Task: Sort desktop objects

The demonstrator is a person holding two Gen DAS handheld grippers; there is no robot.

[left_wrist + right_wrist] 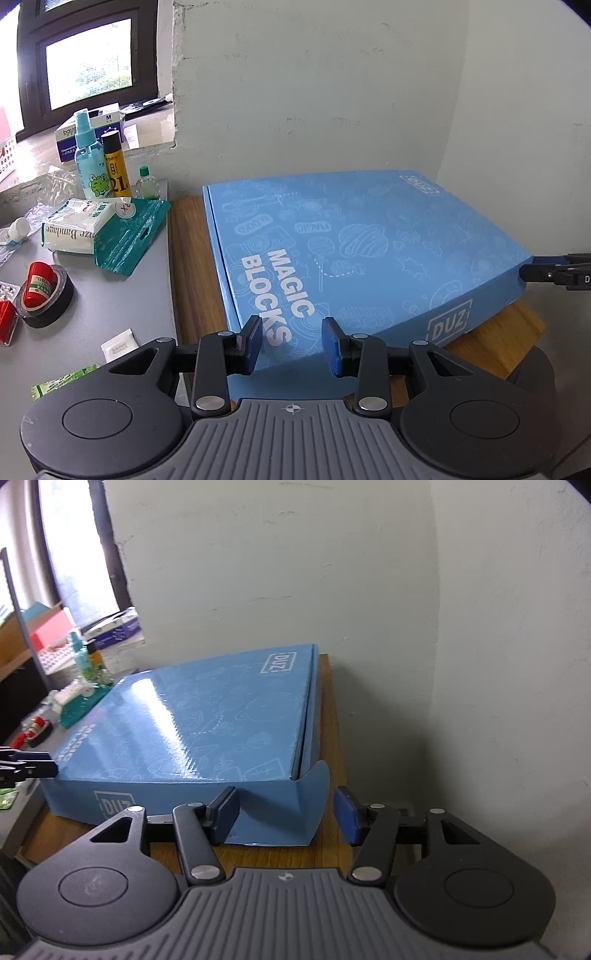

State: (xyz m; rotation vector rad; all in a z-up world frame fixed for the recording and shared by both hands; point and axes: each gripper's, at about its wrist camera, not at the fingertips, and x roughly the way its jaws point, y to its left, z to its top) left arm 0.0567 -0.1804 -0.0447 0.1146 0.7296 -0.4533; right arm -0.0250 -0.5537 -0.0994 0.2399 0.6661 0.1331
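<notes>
The blue box (369, 254) fills the middle of the frame, closed, on a wood board (188, 266). The left gripper (291, 345) waits narrow at its edge, holding nothing. The right gripper (286, 818) stands wide around a corner flap (314, 797), not pinching it. Next, probably lift the lid.

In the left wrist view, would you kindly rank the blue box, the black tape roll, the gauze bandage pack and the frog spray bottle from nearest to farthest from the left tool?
1. Blue box, right at the left tool.
2. Black tape roll, left.
3. Gauze bandage pack, farther back left.
4. Frog spray bottle, by the windowsill.
</notes>
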